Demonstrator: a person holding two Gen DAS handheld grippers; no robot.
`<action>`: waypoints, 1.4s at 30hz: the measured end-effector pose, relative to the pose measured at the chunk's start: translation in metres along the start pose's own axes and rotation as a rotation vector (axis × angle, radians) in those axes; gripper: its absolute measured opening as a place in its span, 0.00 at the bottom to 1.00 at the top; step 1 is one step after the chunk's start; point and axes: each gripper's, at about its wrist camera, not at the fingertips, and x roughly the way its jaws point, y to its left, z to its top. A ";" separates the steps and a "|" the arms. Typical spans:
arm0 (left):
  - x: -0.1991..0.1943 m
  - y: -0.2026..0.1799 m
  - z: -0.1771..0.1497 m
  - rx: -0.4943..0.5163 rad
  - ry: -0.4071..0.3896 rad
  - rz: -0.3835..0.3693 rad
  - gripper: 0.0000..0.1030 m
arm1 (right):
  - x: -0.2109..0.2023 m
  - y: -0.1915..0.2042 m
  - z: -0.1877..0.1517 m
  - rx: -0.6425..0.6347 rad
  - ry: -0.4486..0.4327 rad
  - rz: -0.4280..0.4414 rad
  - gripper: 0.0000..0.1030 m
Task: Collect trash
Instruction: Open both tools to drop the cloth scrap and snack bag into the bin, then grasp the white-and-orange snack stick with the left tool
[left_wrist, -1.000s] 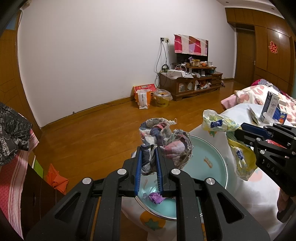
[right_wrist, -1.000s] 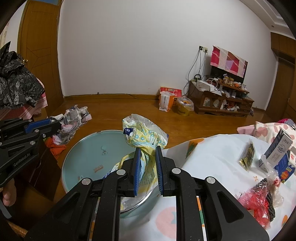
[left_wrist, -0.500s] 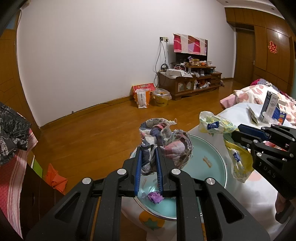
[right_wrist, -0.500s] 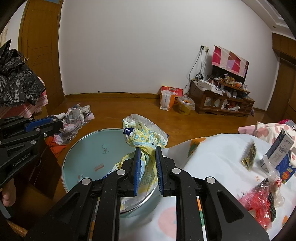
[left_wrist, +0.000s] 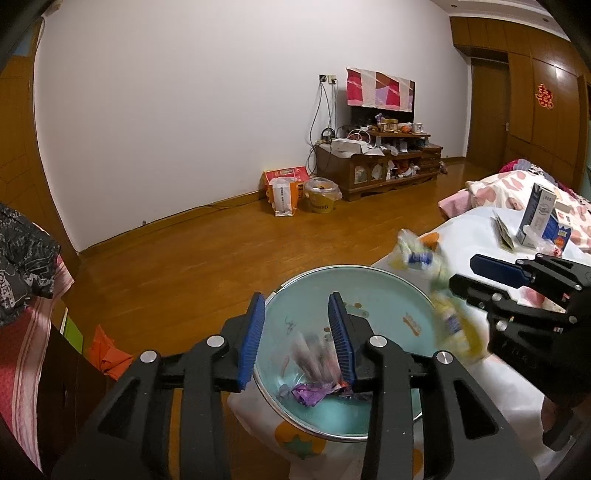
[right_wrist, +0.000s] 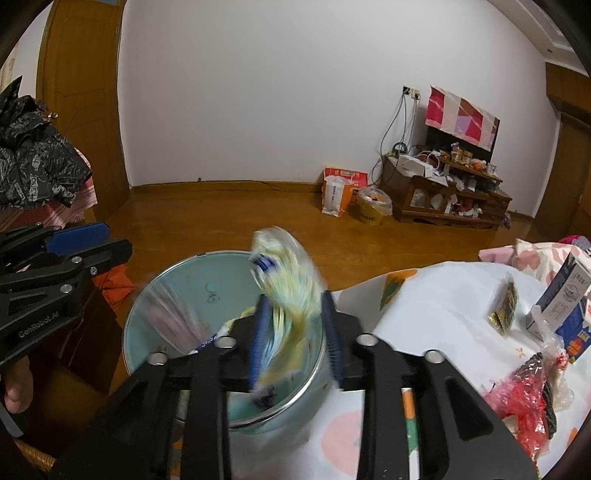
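Both bundles have left the grips since a second ago.
The left gripper and right gripper are opening, pads apart; the blurred rag wad and yellow plastic bag drop into the pale blue basin at the tabletop's edge.

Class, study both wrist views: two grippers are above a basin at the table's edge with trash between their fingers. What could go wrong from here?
1. The right gripper is opening; the blurred yellow bag hangs near the rim of the basin and may drop onto the table.
2. The left gripper is opening too; its blurred wrapper seems over the middle, safer.
3. The basin overhangs the table edge and could tip if bumped.
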 end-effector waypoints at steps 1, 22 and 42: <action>-0.001 -0.002 -0.001 0.000 0.001 0.000 0.38 | 0.000 0.001 0.000 -0.001 0.002 -0.001 0.33; -0.008 -0.051 -0.022 0.090 0.047 -0.115 0.62 | -0.078 -0.046 -0.028 0.067 -0.009 -0.160 0.40; -0.064 -0.210 -0.030 0.281 0.014 -0.400 0.72 | -0.201 -0.188 -0.182 0.391 0.068 -0.515 0.45</action>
